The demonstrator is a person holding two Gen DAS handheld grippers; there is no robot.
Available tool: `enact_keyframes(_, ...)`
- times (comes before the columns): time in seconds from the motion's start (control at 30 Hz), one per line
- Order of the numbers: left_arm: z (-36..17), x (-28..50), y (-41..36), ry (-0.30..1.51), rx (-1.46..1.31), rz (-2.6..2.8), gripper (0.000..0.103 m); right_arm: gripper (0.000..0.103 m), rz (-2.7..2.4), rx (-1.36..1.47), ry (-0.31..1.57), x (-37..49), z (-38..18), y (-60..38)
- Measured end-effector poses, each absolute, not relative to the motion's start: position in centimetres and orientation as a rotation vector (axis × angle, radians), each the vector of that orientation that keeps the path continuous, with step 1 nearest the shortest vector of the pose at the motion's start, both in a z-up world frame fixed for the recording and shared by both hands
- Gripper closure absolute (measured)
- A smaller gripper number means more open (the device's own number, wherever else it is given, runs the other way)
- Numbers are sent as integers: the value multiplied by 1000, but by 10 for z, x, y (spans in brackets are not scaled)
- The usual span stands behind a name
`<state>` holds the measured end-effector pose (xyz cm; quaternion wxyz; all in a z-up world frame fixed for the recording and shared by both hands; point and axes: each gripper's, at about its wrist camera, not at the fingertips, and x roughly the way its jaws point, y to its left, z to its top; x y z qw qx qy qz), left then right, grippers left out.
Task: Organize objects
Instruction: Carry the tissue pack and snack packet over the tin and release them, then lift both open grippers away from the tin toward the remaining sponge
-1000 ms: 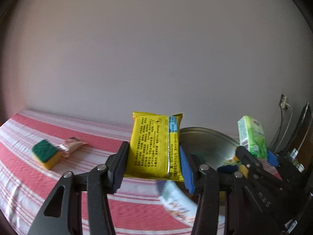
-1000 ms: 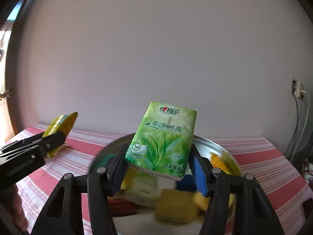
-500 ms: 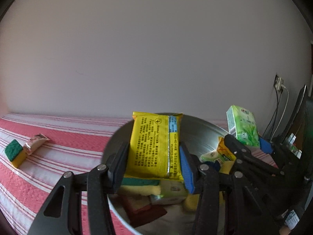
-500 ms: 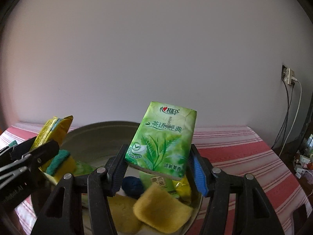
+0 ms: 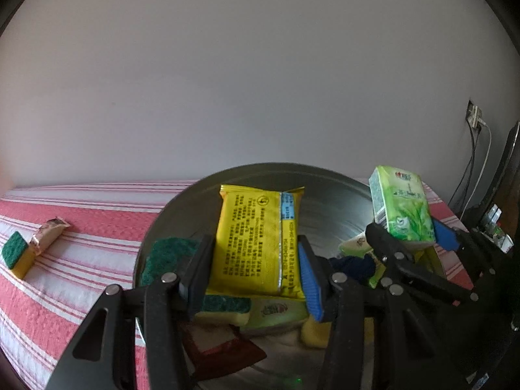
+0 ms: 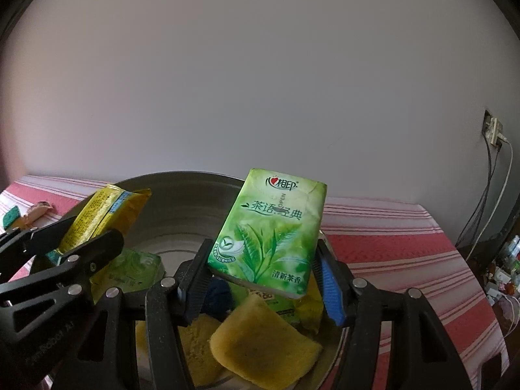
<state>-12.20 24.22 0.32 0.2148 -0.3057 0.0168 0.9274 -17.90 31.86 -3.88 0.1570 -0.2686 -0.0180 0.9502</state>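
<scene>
My left gripper (image 5: 255, 271) is shut on a yellow snack packet (image 5: 258, 240), held upright over a round metal basin (image 5: 328, 191). To its right my right gripper (image 5: 411, 239) shows, shut on a green tissue pack (image 5: 403, 208). In the right wrist view my right gripper (image 6: 265, 281) clamps the green tissue pack (image 6: 273, 232) above the metal basin (image 6: 182, 201), and my left gripper (image 6: 81, 243) holds the yellow packet (image 6: 104, 211) at the left. The basin holds sponges (image 6: 263, 349), packets and a dark blue ball (image 6: 219, 295).
The basin stands on a red and white striped cloth (image 5: 87, 224). A green and yellow sponge (image 5: 16, 256) and a small foil wrapper (image 5: 48, 232) lie on the cloth at far left. A wall socket with cables (image 6: 494, 130) is at right, clutter beyond the table's right edge.
Both grippers have moved over the basin and dipped lower, each keeping its pack. The sponge and wrapper slid toward the left edge of the left wrist view.
</scene>
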Motion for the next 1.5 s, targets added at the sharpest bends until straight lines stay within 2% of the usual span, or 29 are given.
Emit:
enact_keyframes(0.07, 2, -129, 244, 69, -871, 2540, 54, 41, 2722, -794, -17, -179, -44, 318)
enact_keyframes(0.13, 2, -131, 242, 80, -875, 2527, 48, 40, 2737, -836, 41, -185, -47, 331)
enact_keyframes(0.27, 13, -119, 241, 51, -896, 2577, 24, 36, 2733, -838, 60, -184, -46, 331)
enact_keyframes(0.3, 14, -120, 237, 31, -894, 2590, 19, 29, 2724, -821, 60, -181, -43, 330)
enact_keyframes(0.33, 18, -115, 236, 17, -888, 2601, 8, 24, 2719, -805, 68, -179, -40, 329)
enact_keyframes(0.37, 24, -107, 236, 2, -874, 2614, 1, 23, 2722, -781, 94, -176, -38, 331)
enact_keyframes(0.57, 34, -90, 218, -41, -752, 2684, 1, 13, 2742, -581, 250, -157, -19, 342)
enact_keyframes(0.7, 31, -80, 214, 11, -718, 2731, 0, 13, 2712, -433, 342, -140, -12, 353)
enact_keyframes(0.87, 27, -78, 200, 38, -699, 2792, 0, 12, 2695, -392, 404, -138, -14, 359)
enact_keyframes(1.23, 24, -82, 181, 60, -684, 2867, 0, 12, 2672, -279, 215, -128, -18, 325)
enact_keyframes(1.37, 24, -81, 179, 85, -664, 2876, 0, 12, 2667, -197, 248, -120, -20, 320)
enact_keyframes(1.5, 22, -78, 177, 117, -660, 2890, 0, 12, 2651, -238, 256, -125, -24, 333)
